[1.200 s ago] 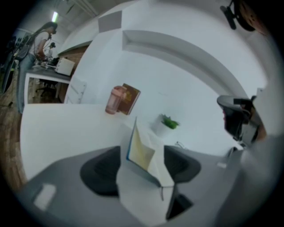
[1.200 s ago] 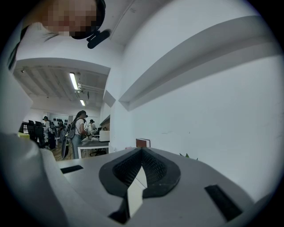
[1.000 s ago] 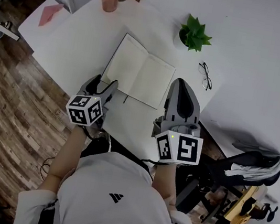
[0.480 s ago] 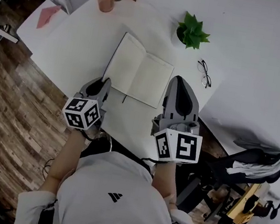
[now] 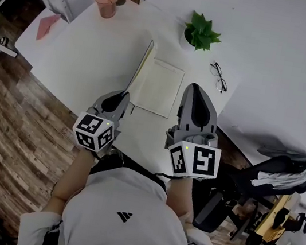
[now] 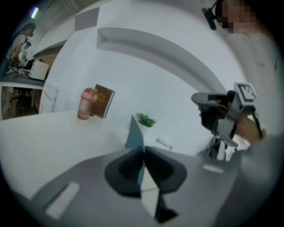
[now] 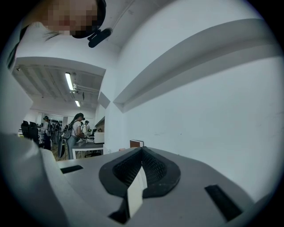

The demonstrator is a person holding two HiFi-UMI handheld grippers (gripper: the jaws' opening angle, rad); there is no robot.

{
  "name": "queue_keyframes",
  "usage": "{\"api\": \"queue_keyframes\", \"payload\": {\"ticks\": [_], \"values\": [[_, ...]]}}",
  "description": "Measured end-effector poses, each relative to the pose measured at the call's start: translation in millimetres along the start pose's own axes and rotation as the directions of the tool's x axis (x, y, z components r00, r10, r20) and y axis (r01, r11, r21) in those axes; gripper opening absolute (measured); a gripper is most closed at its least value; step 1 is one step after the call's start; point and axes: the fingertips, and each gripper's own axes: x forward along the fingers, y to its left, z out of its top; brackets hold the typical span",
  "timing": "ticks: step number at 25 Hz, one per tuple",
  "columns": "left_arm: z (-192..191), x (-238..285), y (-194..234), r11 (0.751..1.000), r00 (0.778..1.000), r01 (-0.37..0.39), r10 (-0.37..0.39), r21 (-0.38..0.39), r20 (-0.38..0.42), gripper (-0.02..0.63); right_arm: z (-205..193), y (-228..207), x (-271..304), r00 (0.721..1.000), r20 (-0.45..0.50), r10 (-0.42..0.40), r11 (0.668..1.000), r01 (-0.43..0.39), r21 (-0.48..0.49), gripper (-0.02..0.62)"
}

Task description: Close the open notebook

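Now left tool (image 5: pixel 126 93) clamps the raised cover of the notebook (image 5: pixel 161 88); right tool (image 5: pixel 197 88) is pinched together, empty.

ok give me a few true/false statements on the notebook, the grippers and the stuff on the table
1. The left gripper is shut on the left cover of the notebook. True.
2. The notebook lies fully flat open. False: its left cover stands raised, nearly upright.
3. The glasses lie on the table, right of the notebook in the head view. True.
4. The right gripper holds the plant. False: its jaws are together on nothing, and the plant stands beyond the notebook.
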Motion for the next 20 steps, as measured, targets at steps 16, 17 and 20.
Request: {"api": "queue_keyframes", "payload": {"ticks": [16,17,20], "values": [[-20,40,-71,0.964,0.967,0.223,-0.199,0.147,-0.161,0.018,0,-48,-24,0.992,0.014,-0.122,0.992,0.122,0.024,-0.002],[-23,43,-74,0.960,0.963,0.233,-0.206,0.154,-0.174,0.018,-1,-51,-25,0.992,0.014,-0.129,0.991,0.128,0.026,-0.002],[-32,51,-83,0.950,0.951,0.259,-0.220,0.174,-0.216,0.018,-2,-61,-29,0.989,0.013,-0.146,0.989,0.145,0.032,-0.002]]}}
